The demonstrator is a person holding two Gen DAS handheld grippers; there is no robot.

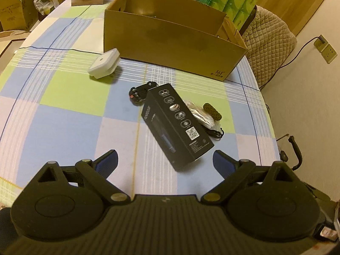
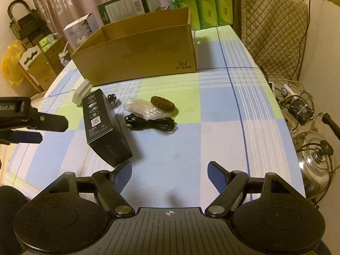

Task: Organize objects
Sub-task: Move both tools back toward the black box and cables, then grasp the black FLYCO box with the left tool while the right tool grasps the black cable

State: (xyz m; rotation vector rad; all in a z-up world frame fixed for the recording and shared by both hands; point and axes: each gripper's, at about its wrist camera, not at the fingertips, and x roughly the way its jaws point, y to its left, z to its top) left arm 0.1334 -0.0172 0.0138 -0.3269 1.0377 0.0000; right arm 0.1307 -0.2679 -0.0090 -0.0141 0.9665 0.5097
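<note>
left gripper [image 1: 165, 158] near black box [image 1: 177, 125]

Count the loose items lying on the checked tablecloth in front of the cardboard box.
6: white charger nearest the cardboard box; toy car behind the black product box; cotton-swab bag, brown knitted piece, black cable beside it. More may be hidden.

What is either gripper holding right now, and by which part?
Nothing. The left gripper and right gripper both stand open over the tablecloth; the black box lies untouched.
</note>
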